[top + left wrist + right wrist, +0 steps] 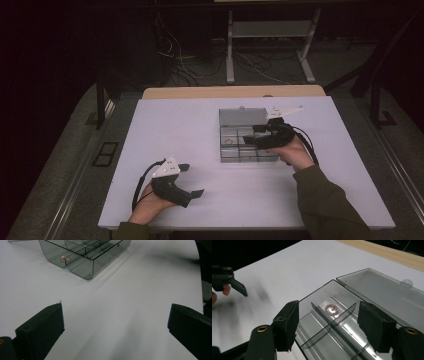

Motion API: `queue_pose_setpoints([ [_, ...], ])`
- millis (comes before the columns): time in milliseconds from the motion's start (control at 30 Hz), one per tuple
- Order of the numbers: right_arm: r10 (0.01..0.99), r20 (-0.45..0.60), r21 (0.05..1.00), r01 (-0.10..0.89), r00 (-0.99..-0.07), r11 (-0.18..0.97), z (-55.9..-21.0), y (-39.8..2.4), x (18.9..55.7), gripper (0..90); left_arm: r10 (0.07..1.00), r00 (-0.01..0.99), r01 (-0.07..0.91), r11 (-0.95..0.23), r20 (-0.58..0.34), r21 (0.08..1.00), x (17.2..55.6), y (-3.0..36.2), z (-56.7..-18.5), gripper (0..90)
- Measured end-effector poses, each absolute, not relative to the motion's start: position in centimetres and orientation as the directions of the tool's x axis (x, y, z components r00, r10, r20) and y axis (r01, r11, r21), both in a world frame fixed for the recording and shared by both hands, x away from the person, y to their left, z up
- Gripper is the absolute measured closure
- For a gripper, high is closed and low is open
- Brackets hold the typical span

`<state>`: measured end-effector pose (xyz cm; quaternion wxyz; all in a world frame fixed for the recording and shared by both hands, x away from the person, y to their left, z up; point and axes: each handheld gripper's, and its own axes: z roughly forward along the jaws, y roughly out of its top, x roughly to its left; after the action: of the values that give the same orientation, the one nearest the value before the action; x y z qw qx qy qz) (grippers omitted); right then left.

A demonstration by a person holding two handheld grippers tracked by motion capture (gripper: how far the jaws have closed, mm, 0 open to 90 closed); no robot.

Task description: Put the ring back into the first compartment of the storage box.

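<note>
Your left gripper (192, 181) rests low on the white surface (200, 125), near its front-left edge, jaws spread wide with nothing between them, well apart from the box. To its right, the clear compartment box (240, 142) sits with its lid (242, 116) laid open behind it. A small bead bracelet (331, 309) lies in one far compartment. Your right gripper (329, 327) hovers over the box, jaws open and empty, the bracelet just ahead, between them in line.
</note>
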<state>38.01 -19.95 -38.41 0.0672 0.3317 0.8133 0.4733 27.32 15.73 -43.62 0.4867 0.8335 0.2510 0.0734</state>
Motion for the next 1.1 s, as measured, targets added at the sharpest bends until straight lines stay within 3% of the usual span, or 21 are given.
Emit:
queue_pose_setpoints([
  [1100,0.625,0.201,0.838,0.462,-0.755,0.289,-40.7,-26.0,31.5,28.7,0.491,0.863,0.346,-0.4,-0.121,0.849,27.2,15.8,-43.5,0.0],
])
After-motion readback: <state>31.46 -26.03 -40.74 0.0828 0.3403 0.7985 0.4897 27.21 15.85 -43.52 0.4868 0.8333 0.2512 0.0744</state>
